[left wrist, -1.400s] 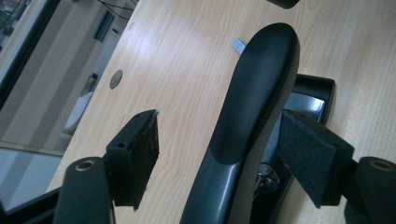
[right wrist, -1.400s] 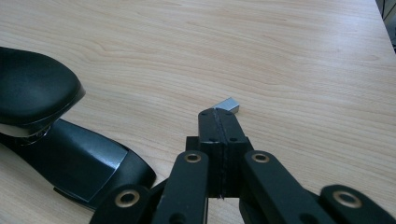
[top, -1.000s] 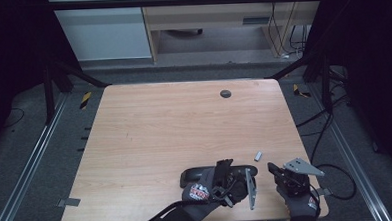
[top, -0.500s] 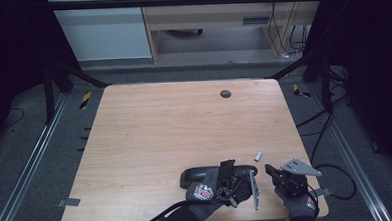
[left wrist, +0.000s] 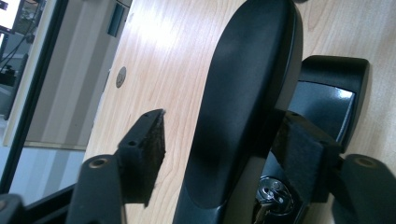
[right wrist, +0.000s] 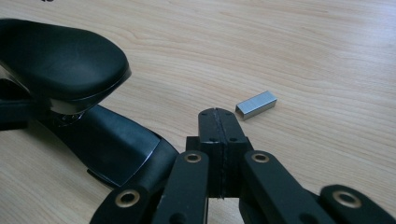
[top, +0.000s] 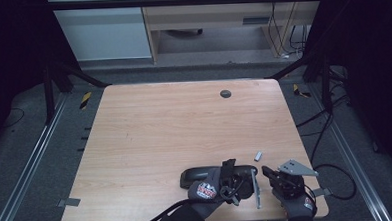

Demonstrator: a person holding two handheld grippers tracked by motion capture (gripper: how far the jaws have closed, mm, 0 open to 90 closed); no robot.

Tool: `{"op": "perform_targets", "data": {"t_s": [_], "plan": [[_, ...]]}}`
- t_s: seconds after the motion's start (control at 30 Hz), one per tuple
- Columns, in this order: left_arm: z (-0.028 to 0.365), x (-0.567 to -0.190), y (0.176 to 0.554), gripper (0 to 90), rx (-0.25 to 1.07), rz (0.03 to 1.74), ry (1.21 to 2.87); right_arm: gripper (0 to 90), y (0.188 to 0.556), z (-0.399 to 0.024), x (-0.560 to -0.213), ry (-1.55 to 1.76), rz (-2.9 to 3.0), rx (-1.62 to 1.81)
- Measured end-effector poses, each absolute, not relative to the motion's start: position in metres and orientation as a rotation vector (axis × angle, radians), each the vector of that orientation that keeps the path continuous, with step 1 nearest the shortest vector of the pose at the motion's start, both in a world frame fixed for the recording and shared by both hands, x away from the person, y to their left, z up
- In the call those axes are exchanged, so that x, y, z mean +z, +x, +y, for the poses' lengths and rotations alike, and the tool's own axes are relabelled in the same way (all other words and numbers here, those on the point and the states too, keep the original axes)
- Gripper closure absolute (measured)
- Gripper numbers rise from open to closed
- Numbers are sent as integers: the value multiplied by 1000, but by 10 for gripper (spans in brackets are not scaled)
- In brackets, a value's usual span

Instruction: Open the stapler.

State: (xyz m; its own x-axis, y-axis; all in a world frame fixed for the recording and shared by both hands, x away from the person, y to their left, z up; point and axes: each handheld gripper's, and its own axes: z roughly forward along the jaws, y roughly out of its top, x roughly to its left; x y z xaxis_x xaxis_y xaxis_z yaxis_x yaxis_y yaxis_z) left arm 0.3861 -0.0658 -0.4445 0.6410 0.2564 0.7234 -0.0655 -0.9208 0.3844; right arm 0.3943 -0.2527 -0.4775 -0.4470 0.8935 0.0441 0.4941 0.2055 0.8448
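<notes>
A black stapler [top: 197, 174] lies swung open near the table's front edge, its silver staple rail [top: 256, 188] sticking out toward the person. My left gripper [top: 232, 181] straddles the stapler's long black top arm [left wrist: 247, 93]. The jaws stand open around the arm, the left pad [left wrist: 148, 154] clear of it and the right pad [left wrist: 299, 154] close against it. My right gripper [top: 269, 173] hovers just right of the stapler with its jaws shut [right wrist: 218, 116] on nothing. A small silver strip of staples [right wrist: 256, 104] lies on the wood just beyond its tips.
The wooden table [top: 184, 126] has a round dark grommet [top: 225, 93] near its far edge. The table's front edge runs just below both hands. Metal frame rails and cables flank the table on the floor.
My right gripper has edged slightly left, closer to the stapler. The left gripper and the stapler have barely shifted.
</notes>
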Motion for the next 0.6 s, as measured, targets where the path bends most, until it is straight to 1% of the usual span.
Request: {"op": "perform_targets", "data": {"t_s": [0.33,0.53,0.6], "plan": [[-69,-449,385,461,1203,140,2489,900,397,-237,-485,1236,2110,1141],[-70,-450,383,510,1215,132,2495,900,398,-236,-486,1235,2128,1163],[-70,-450,383,513,1221,136,2490,900,398,-235,-487,1243,2132,1168]]}}
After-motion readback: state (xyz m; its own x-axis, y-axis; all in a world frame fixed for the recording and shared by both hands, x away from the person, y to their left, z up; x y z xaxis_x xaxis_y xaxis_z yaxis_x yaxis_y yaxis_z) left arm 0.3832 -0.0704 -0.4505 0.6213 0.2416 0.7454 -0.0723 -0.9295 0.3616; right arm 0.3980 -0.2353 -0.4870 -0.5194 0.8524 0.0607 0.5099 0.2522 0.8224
